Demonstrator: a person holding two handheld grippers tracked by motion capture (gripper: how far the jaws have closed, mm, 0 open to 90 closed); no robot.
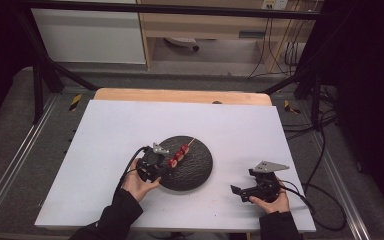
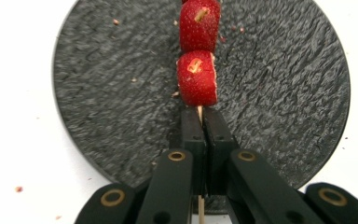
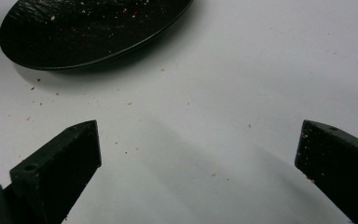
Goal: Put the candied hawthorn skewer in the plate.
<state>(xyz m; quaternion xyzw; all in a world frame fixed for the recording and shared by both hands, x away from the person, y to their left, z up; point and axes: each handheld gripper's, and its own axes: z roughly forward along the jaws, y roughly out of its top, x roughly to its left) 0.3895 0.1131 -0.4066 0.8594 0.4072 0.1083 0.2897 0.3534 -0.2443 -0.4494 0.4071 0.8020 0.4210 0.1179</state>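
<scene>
Your left claw [image 2: 200, 116] is pinching the bare end of the skewer [image 2: 199, 112], its jaws pressed together on the stick just below the nearest strawberry [image 2: 196, 78]. Seen from above, the skewer [image 1: 180, 152] lies over the plate [image 1: 200, 170] with its long axis running from about 7 o'clock, where the left claw [image 1: 162, 167] holds it, up to about 1 o'clock, where the pointed tip sticks out past the last berry. Three berries sit on it, one after another (whether they rest on the plate or hang just above it is hard to tell).

Your right claw [image 1: 236, 192] rests on the desk [image 1: 130, 120] at roughly 4 o'clock from the plate, well apart from the skewer, its jaws spread wide with nothing between them; the plate's rim [image 3: 121, 46] lies ahead of it.

So the left hand is the nearer one. Any pull on the fruit should probably run along that 7-to-1 line, and the right claw would have to come in from the 4 o'clock side, across the stick.
</scene>
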